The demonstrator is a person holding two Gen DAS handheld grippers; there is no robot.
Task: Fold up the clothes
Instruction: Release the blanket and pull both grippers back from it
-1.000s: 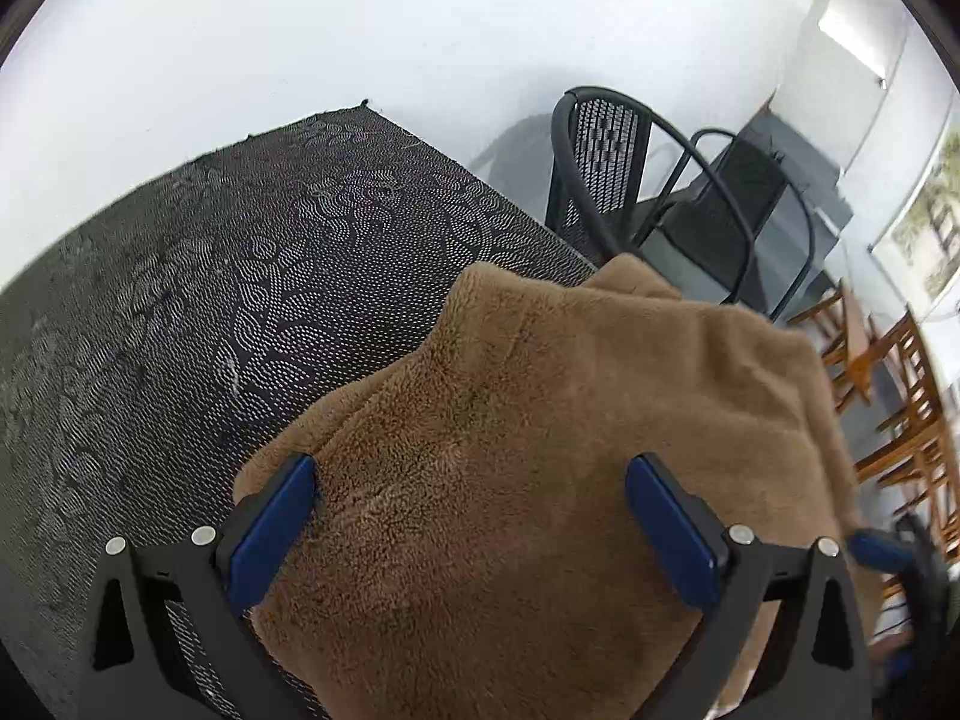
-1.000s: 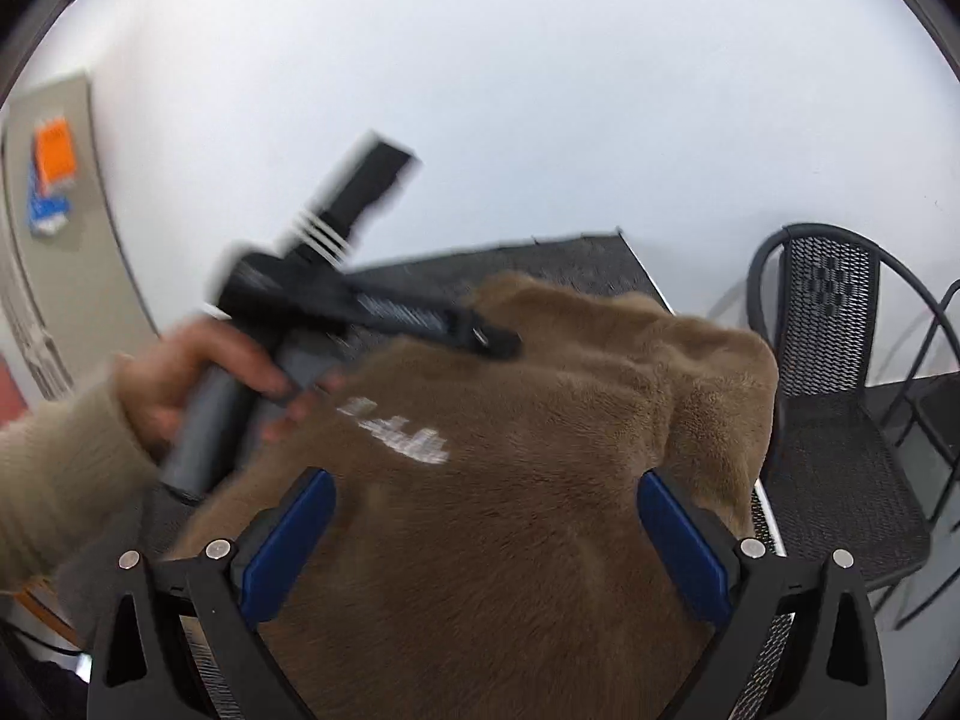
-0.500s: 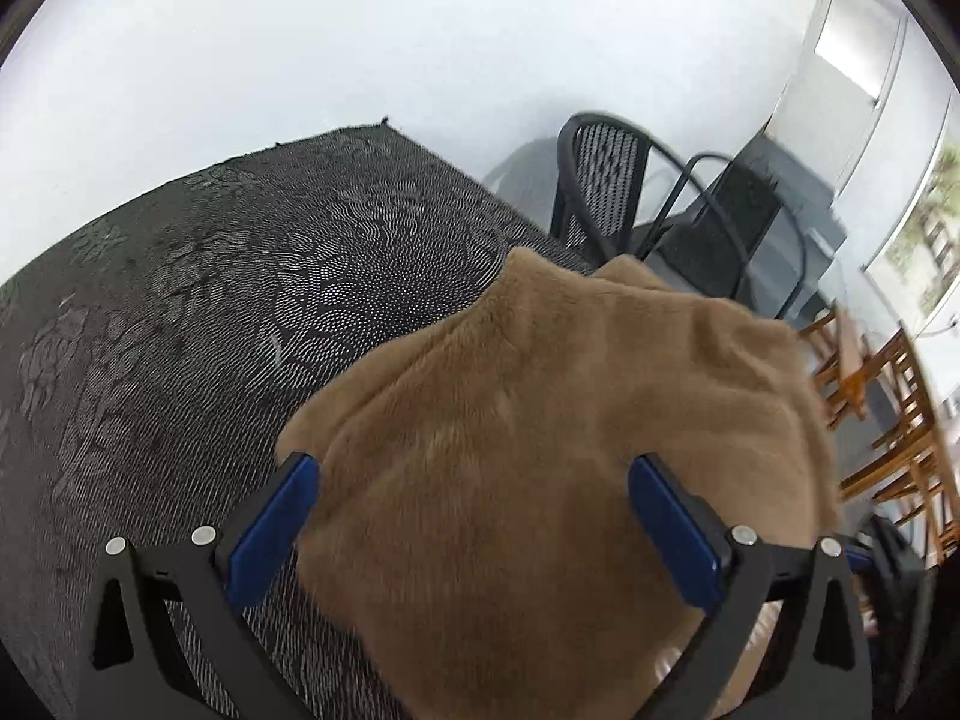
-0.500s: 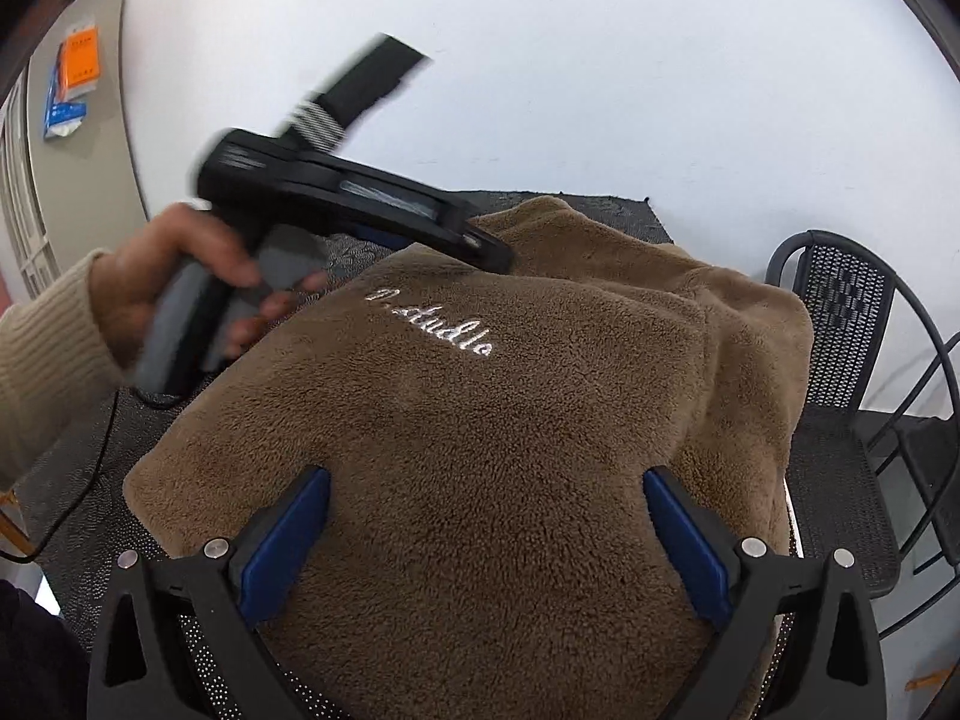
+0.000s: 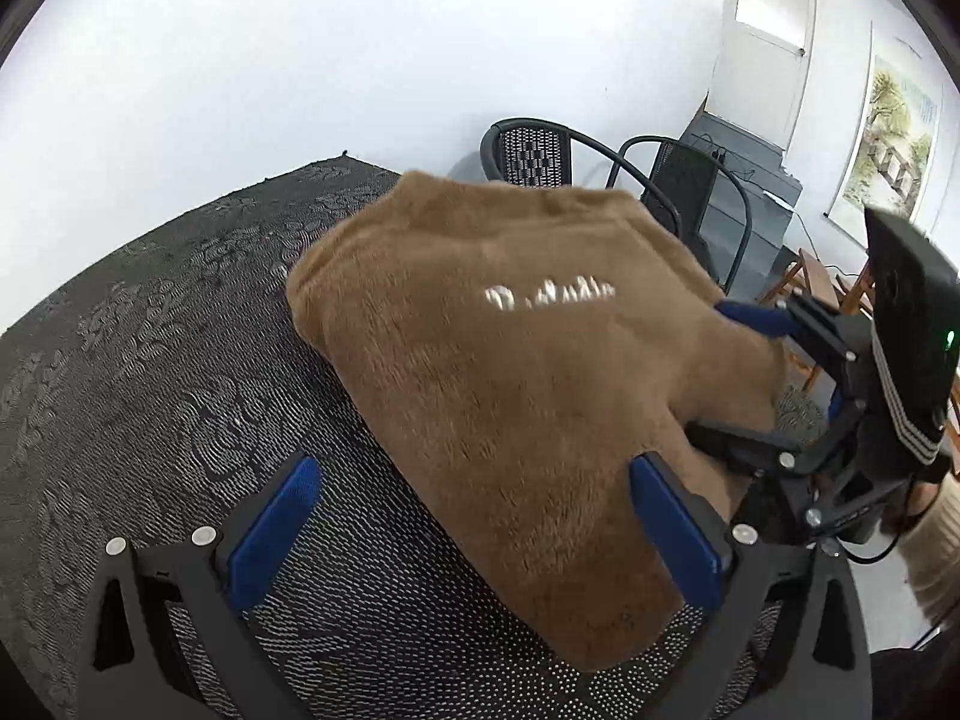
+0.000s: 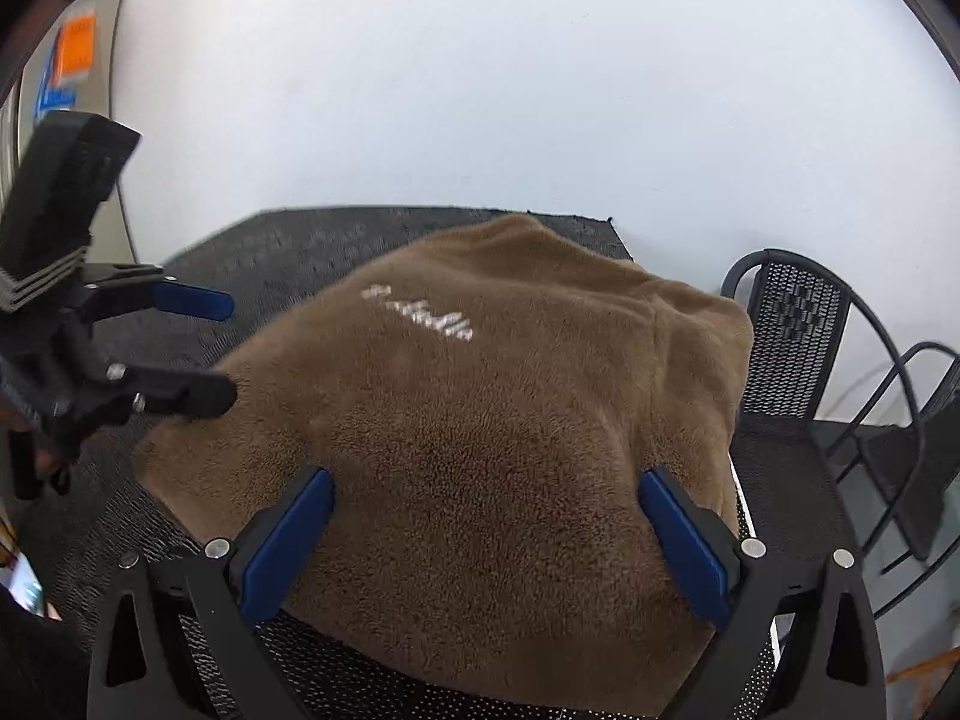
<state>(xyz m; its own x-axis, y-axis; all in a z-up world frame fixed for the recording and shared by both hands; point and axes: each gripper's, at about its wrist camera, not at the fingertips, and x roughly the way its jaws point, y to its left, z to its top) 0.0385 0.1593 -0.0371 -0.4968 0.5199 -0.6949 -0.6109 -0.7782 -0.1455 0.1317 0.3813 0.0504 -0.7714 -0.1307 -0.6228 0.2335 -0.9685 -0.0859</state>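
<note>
A folded brown fleece garment (image 5: 510, 396) with white lettering lies on the black patterned tablecloth (image 5: 150, 360). My left gripper (image 5: 477, 534) is open. Its right finger is over the garment's near left edge and its left finger over bare cloth. In the right wrist view the garment (image 6: 492, 420) fills the middle, and my right gripper (image 6: 486, 540) is open, spread wide just above its near edge. The left gripper (image 6: 204, 348) shows there at the garment's left side, and the right gripper (image 5: 735, 384) shows at the garment's right side in the left wrist view. Neither holds anything.
Two black metal mesh chairs (image 6: 798, 330) stand just past the table's right edge, also visible as chairs (image 5: 534, 156). A white wall (image 6: 480, 90) lies behind the table. Wooden chairs (image 5: 810, 282), a grey cabinet and a door are far right. A person's sleeve (image 5: 936, 552) holds the right gripper.
The left gripper has pulled back and to the left, off the garment and partly over bare cloth. The garment has settled flat with the lettering up. The right gripper has stayed open over its near edge.
</note>
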